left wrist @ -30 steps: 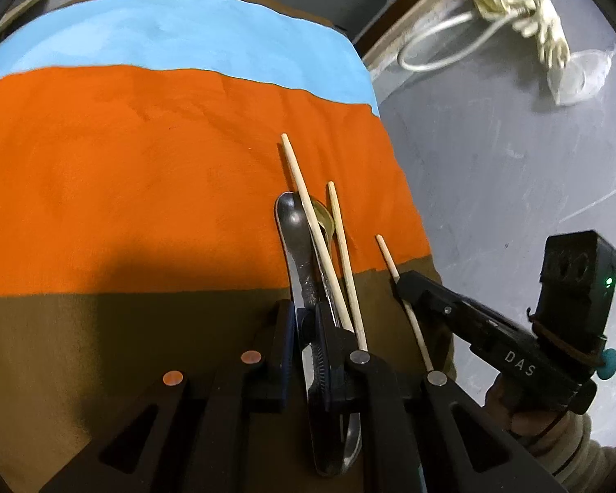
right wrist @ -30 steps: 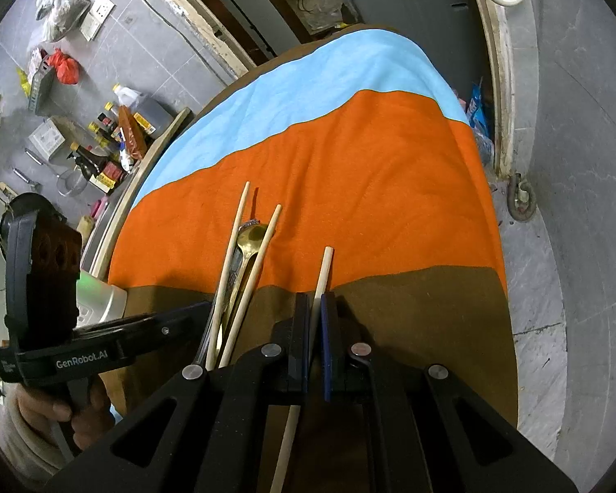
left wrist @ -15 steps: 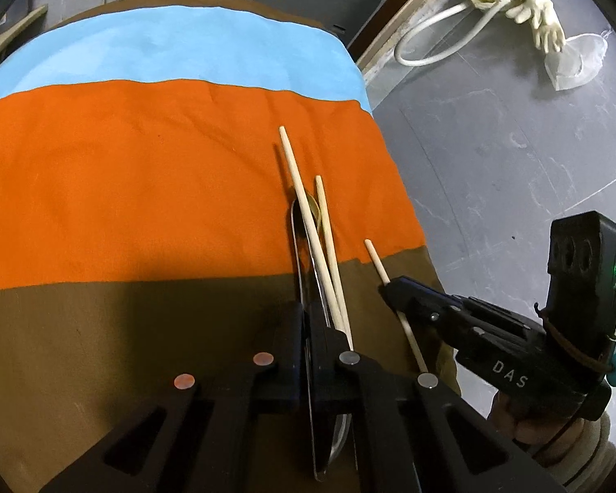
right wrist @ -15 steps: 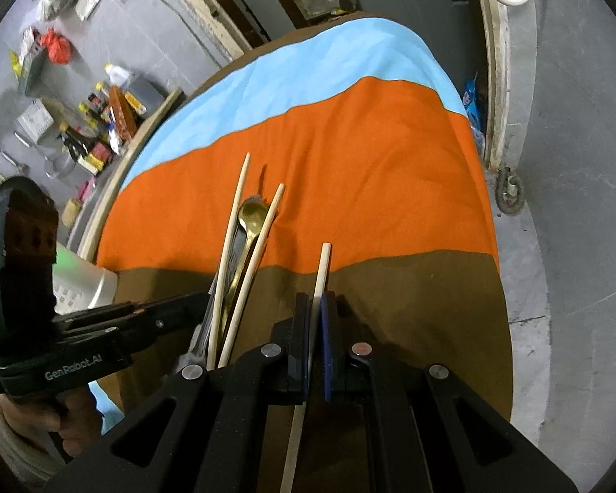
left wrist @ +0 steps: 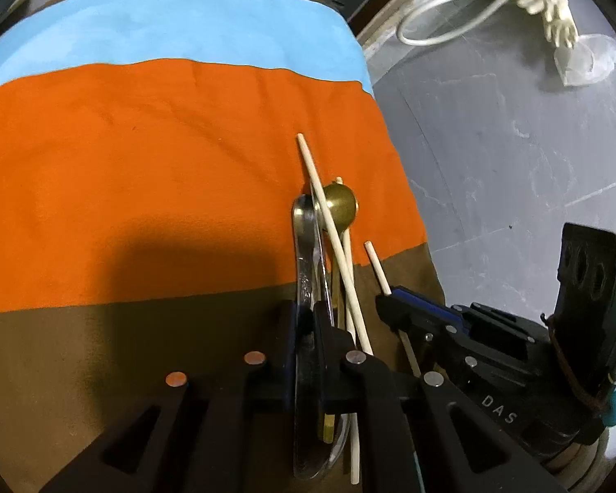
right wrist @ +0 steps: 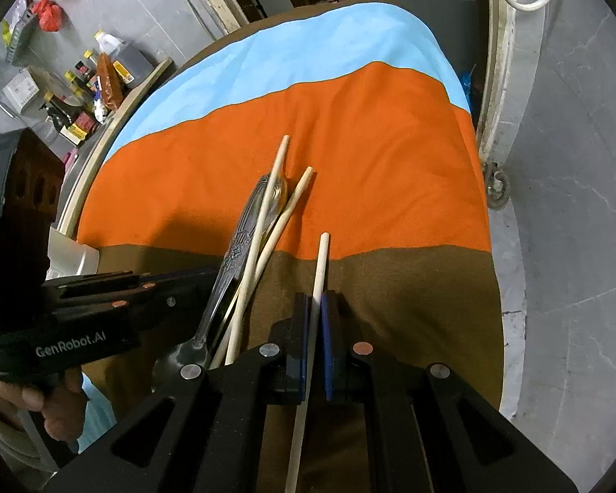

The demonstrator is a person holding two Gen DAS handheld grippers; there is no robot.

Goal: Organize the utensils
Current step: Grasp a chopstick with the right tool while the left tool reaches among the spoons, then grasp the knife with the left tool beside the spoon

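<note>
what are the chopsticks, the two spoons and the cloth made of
Chopsticks: pale and matte, probably bare wood or bamboo.
Silver spoon: polished metal, likely steel, with an embossed handle pattern.
Gold spoon: brassy sheen, brass or gold-coloured metal.
Cloth: soft matte fabric, faintly creased, felt-like.

A matt, softly napped cloth (left wrist: 152,156) in blue, orange and brown bands is lying faintly creased over the table. The silver utensil (left wrist: 306,254) is gleaming as polished metal, its embossed handle (right wrist: 236,246) catching the light. The brass-coloured spoon (left wrist: 341,201) is showing a duller metallic sheen. The chopsticks (right wrist: 263,222) are looking like pale, smooth, unvarnished wood, as is the single chopstick (right wrist: 319,271). Both the left gripper (left wrist: 306,316) and the right gripper (right wrist: 315,308) are showing matt black plastic with small bright metal rivets (left wrist: 254,358).
</note>
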